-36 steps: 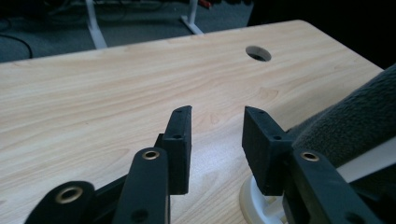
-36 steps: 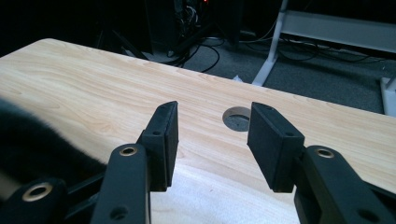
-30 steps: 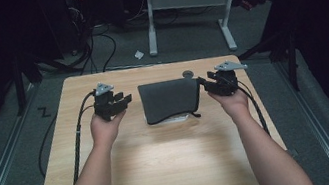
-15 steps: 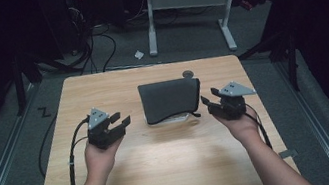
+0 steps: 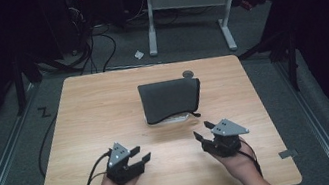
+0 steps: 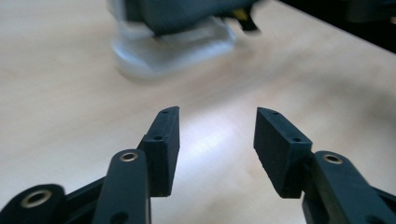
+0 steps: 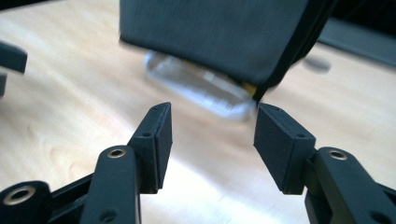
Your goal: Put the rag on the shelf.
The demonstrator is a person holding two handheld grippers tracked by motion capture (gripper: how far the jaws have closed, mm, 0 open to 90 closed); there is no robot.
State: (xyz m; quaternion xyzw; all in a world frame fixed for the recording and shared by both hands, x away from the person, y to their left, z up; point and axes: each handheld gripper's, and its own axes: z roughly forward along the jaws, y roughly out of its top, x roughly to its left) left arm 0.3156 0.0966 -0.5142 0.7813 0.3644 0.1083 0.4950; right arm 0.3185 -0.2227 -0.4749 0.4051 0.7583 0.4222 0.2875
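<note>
A dark grey fabric pouch [image 5: 170, 98] lies flat in the middle of the wooden table [image 5: 94, 109]. A clear plastic item [image 5: 171, 119] pokes out from under its near edge, also seen as the clear item [image 7: 205, 88] in the right gripper view and blurred as the clear item [image 6: 173, 44] in the left gripper view. My left gripper [image 5: 138, 154] [image 6: 217, 112] sits near the table's front left, open, its jaws just having been opening with nothing between them. My right gripper [image 5: 202, 131] [image 7: 213, 106] is at the front right, open too, jaws just having widened on nothing, pointing at the pouch [image 7: 210, 32].
A small dark round object [image 5: 188, 74] lies on the table just behind the pouch. A black cable [image 5: 44, 143] trails off the table's left side. Beyond the far edge stand a white desk frame [image 5: 152, 28] and floor cables.
Both hands have drawn back from beside the pouch toward the table's near edge and come lower. Both pairs of jaws stand a little wider.
</note>
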